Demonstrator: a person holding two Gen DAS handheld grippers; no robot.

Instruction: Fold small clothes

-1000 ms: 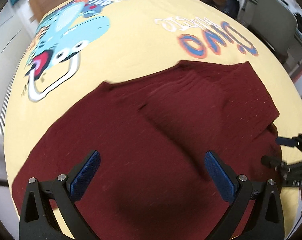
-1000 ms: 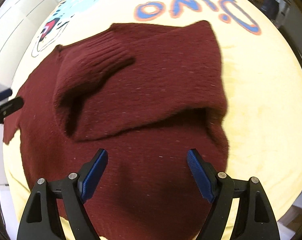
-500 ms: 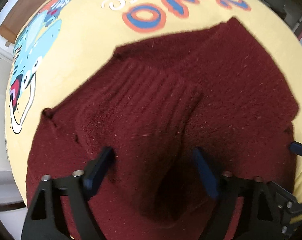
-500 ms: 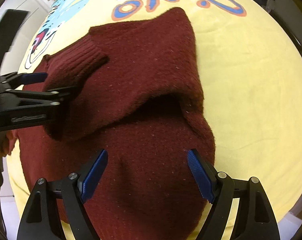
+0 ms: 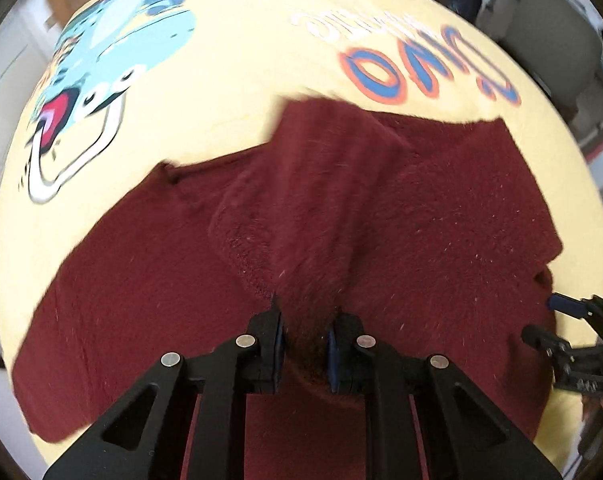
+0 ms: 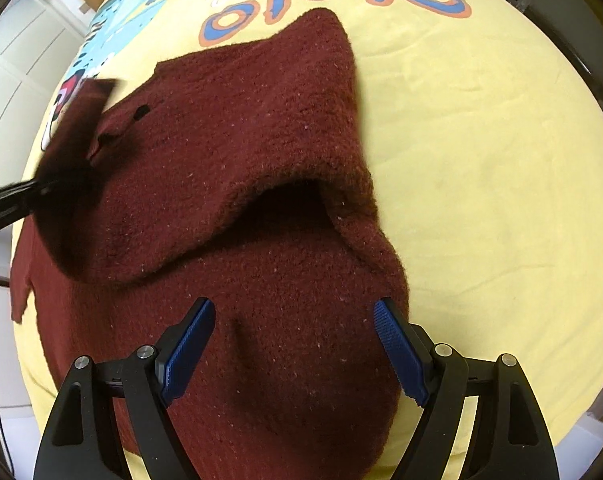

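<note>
Yellow fabric printed with a cartoon dinosaur and the word "Dino" covers the whole work surface, the yellow printed sheet (image 5: 237, 80) under both of your tools. Your left gripper (image 5: 304, 334) has its jaws drawn almost together, and a raised fold of the maroon knit sweater (image 5: 441, 216) is pinched between its blue pads (image 5: 278, 334). From that pinch the cloth rises as a ridge running away from you, the rest lying spread to both sides on the sheet. Your right gripper (image 6: 291, 344) stands wide open above the sweater's near part, its pads clear of the knit on either side, holding nothing. Just beyond it a folded-over layer of the sweater gapes as a dark pocket. You have one sweater, one sheet and two grippers; the left one appears blurred at the right camera's left edge.
</note>
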